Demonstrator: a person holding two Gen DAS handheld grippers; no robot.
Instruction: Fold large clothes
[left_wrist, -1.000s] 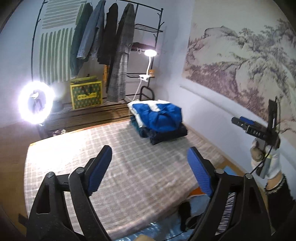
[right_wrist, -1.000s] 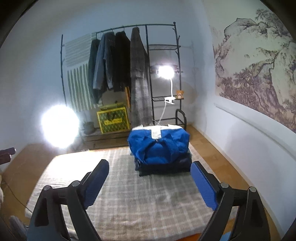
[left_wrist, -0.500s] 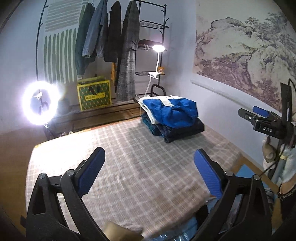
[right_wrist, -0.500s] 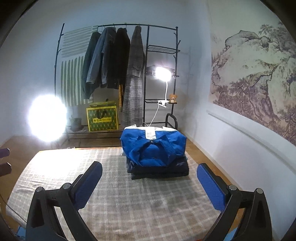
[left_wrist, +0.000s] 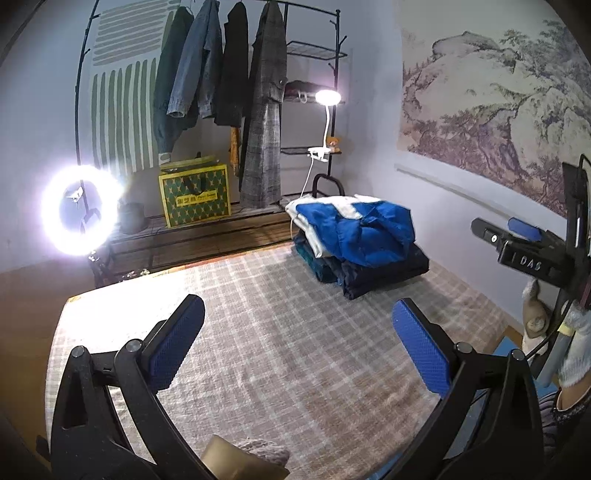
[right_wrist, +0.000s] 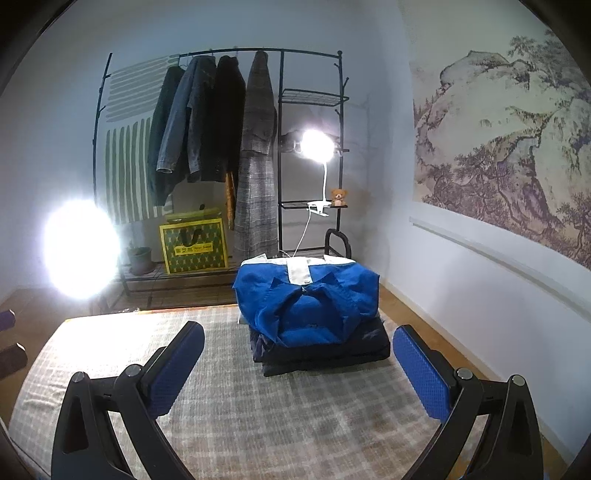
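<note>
Both your grippers are spread wide, nothing between the textured blue pads: left gripper (left_wrist: 297, 343) and right gripper (right_wrist: 298, 363) each hover over the woven grey-beige plaid bed cover (left_wrist: 280, 332).

The stack of folded clothes (right_wrist: 314, 314) sits centre frame in the right view: crumpled blue jacket with white collar (right_wrist: 306, 295) on top, flat dark navy layers beneath. In the left view it's upper right of centre.

Only the left view shows your right gripper's black body at the right edge, plus a tan object at the bottom edge. The right view alone shows the small brown teddy bear (right_wrist: 338, 196) clearly.
</note>
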